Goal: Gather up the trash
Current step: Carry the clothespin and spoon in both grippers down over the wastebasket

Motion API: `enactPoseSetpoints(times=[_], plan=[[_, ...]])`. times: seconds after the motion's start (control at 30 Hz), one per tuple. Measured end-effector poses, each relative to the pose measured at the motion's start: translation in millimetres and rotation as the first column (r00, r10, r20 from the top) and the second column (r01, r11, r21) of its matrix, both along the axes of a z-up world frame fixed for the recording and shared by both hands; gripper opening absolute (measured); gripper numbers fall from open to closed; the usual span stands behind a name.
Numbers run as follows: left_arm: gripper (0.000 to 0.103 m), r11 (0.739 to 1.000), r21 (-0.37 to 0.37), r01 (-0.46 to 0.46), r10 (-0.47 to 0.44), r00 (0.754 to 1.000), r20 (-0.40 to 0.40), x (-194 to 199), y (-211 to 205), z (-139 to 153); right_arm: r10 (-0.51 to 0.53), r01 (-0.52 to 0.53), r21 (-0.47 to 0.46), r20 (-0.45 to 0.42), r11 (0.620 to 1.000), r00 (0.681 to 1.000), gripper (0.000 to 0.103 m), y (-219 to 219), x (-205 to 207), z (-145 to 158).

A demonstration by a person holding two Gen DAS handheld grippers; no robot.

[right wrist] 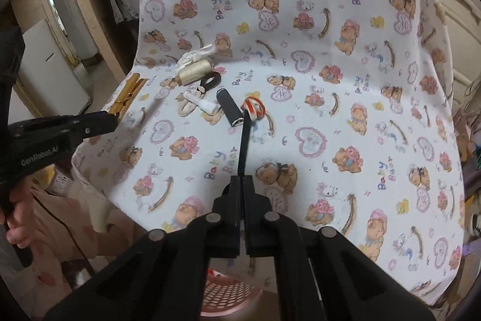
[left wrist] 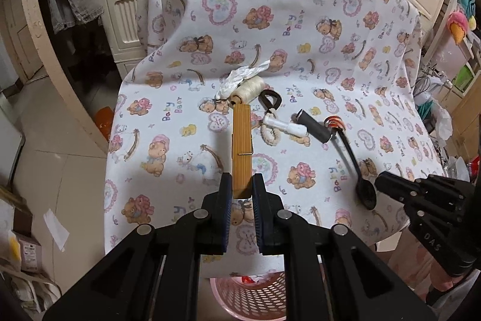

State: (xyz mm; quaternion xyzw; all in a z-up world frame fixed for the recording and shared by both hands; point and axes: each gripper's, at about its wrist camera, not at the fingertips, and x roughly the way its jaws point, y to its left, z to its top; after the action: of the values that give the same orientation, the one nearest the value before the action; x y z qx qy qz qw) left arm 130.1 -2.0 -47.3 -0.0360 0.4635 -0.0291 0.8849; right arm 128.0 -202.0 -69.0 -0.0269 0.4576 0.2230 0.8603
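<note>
As seen from the left wrist: left gripper (left wrist: 242, 188) clamped on the near end of a wooden clothespin (left wrist: 241, 145), its far tip at the thread spool (left wrist: 248, 91) beside crumpled paper (left wrist: 240, 77); risk, held by one end only, pin pivots and drops short of the pink basket (left wrist: 249, 298). From the right wrist: right gripper (right wrist: 241, 181) closed on the black spoon (right wrist: 244, 145) handle, far end among clutter by the black tube (right wrist: 230, 107); risk, lifting drags neighbours off the bear-print cloth (right wrist: 345, 125).

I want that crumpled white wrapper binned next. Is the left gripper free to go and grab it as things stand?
Probably not yet: the left gripper is shut on the wooden clothespin, so its jaws are occupied. The crumpled white wrapper lies uncovered just beyond the thread spool.
</note>
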Motion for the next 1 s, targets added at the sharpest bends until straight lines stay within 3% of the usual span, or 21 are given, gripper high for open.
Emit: enactPoseSetpoints(times=[0.13,0.5,0.53,0.87,1.0], plan=[[0.012,0.999,-0.031,-0.006,0.005,1.0,-0.027,2,2,-5,-0.018,0.018,0.015,0.023,1.0,1.0,0.01,2,5,1],[0.012,1.0,-0.008,-0.016,0.015,0.998,-0.053,1,7,-14,-0.042,0.041,-0.031,-0.031,0.999,0.999,0.01,23,36,-25],[0.012,1.0,-0.01,-0.017,0.016,0.998,-0.053,1,8,-14,-0.044,0.043,-0.036,-0.031,0.998,0.999,0.006,24,36,-26],[0.012,0.999,-0.045,-0.016,0.015,0.999,-0.031,-7,8,-1,-0.032,0.031,-0.008,-0.02,0.999,0.999,0.006,16,18,-13],[0.012,0.996,-0.064,-0.07,0.067,0.997,-0.037,-12,7,8,-0.038,0.037,0.02,0.015,0.999,0.999,0.006,6,1,9]])
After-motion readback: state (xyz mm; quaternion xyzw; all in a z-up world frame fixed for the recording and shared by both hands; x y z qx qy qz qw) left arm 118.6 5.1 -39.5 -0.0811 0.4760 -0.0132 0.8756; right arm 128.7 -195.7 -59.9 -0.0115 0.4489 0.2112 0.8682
